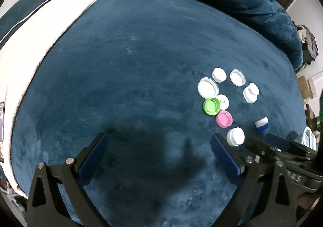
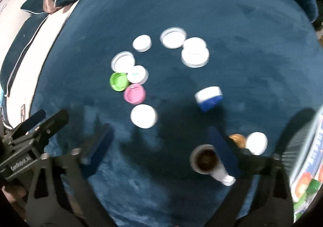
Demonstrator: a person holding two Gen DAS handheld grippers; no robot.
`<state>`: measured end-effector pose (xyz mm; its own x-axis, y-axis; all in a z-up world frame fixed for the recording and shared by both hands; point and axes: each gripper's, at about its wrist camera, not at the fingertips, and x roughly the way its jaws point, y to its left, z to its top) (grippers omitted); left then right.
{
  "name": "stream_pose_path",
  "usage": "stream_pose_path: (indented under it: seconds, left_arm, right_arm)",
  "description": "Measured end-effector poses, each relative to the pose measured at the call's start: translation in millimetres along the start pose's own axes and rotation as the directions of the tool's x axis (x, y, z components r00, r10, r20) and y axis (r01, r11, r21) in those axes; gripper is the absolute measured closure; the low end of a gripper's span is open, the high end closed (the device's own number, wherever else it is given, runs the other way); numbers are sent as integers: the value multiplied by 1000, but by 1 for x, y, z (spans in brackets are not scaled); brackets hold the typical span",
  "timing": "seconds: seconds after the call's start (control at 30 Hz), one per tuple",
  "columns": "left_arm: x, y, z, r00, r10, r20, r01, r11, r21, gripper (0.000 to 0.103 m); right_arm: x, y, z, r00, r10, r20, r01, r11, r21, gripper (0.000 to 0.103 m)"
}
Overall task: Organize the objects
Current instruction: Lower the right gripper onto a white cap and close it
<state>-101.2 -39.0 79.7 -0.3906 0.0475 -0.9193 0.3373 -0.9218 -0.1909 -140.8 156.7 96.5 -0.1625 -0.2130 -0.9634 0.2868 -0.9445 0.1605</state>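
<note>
The right hand-held gripper point(image 2: 161, 142), jaws wide and holding nothing, hovers over the bed point(image 2: 232, 25) nearest the white lid point(image 2: 143, 116), which lies flat just ahead and slightly left, while the equally wide left hand-held gripper point(image 1: 159, 146) sits farther left.

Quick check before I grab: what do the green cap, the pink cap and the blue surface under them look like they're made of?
Green cap: looks like glossy moulded plastic, with ridged inner rings. Pink cap: probably plastic too, slightly translucent at the rim. Blue surface: soft plush or velvet-like fabric, judging by its brushed, streaky nap.
</note>
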Motion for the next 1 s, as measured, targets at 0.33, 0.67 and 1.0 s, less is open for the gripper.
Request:
stream_pose_path:
  seconds: [0.33, 0.67, 1.0]
  left_arm:
    - [4, -1, -1, 1000, -9, -13, 9, 1000, 10, 2]
    - [4, -6, -3, 1000, -1, -9, 1, 1000, 15, 2]
    - [6, -5, -4, 1000, 1, -11, -1, 1000, 19, 2]
  right_arm:
    - [20, 13, 9, 999, 6, -50, -8, 999, -49, 56]
    - [20, 12, 8, 998, 37, -48, -40, 997, -65, 72]
    - [-9, -11, 16, 956, 293, 19, -294, 952, 80, 71]
